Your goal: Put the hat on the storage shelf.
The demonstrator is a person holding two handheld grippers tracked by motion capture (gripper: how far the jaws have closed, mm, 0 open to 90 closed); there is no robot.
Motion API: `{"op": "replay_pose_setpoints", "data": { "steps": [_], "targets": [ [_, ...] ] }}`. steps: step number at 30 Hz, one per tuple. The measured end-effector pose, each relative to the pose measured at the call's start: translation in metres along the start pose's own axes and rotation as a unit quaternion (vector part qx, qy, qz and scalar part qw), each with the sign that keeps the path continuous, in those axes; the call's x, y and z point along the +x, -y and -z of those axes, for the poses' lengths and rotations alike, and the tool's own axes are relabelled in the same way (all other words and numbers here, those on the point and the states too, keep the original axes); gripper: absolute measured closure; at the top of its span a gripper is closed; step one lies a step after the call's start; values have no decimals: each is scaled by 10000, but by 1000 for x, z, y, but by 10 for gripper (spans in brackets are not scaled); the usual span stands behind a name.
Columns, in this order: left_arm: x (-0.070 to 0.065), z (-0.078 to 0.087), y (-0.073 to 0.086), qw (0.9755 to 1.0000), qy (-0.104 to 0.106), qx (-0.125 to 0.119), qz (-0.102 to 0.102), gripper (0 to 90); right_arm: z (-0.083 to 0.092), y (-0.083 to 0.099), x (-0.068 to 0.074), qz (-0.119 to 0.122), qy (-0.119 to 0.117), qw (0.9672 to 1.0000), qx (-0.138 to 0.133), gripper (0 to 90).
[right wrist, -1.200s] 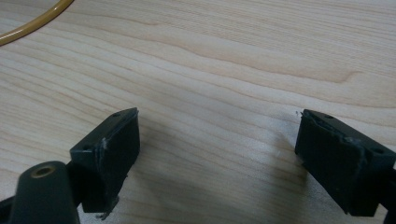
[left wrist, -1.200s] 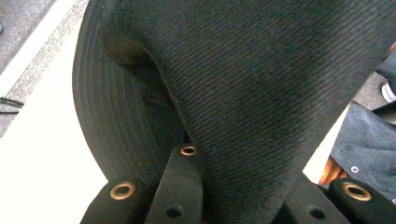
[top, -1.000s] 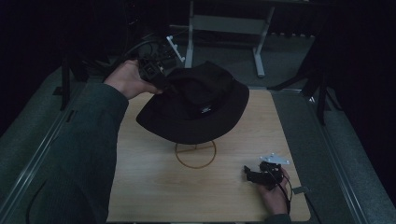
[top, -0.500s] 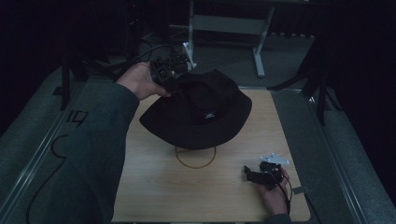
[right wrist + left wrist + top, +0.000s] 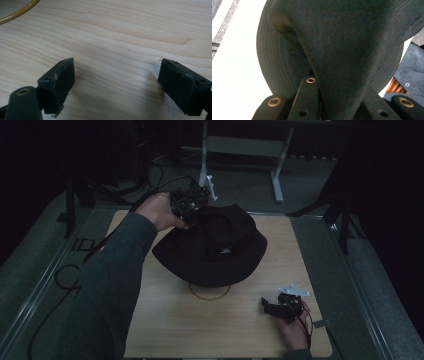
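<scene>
Fingers (image 5: 310,100) of the left gripper (image 5: 189,202) are clamped on the black bucket hat (image 5: 212,247), pinching a fold of cloth where crown meets brim; in the left gripper view the fabric fills the gap between the two black jaws. From the high view, that gripper sits at about 11 o'clock of the hat, with the person's left hand (image 5: 160,212) behind it and the grey sleeve (image 5: 115,285) running down toward 7 o'clock.

Seen from above, the hat lies over the middle of the wooden bench (image 5: 165,325), crown up, small white label facing 6 o'clock. Its near brim covers the far part of a thin yellowish ring (image 5: 210,295) lying flat on the wood. Whether the hat rests fully on the bench or is partly lifted at the gripped edge I cannot tell.

Over at 4 o'clock of the hat, well apart from it, the right gripper (image 5: 282,307) lies low on the bench with its fingers (image 5: 60,82) spread wide and nothing between them, bare wood grain beneath.

My reading: the step in hand is carrying or placing the hat with one gripper, possibly onto the ring. The next move calls for steadying the brim, settling the hat, then loosening the left pinch without dragging the cloth.
</scene>
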State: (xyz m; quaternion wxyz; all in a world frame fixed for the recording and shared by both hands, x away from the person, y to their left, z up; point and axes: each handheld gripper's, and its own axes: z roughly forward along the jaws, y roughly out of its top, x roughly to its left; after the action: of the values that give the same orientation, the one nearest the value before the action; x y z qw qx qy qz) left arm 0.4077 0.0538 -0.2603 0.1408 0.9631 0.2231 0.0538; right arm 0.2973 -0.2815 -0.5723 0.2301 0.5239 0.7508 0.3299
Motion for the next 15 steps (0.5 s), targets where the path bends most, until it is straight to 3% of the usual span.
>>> {"op": "replay_pose_setpoints", "data": {
  "steps": [8, 15],
  "targets": [
    [1, -8, -1, 9999, 75, 63, 29, 720, 0, 0, 0, -2, 0, 10000, 0, 137],
    [5, -9, 11, 9998, 147, 148, 35, 824, 0, 0, 0, 0, -4, 10000, -2, 138]
  ]
}}
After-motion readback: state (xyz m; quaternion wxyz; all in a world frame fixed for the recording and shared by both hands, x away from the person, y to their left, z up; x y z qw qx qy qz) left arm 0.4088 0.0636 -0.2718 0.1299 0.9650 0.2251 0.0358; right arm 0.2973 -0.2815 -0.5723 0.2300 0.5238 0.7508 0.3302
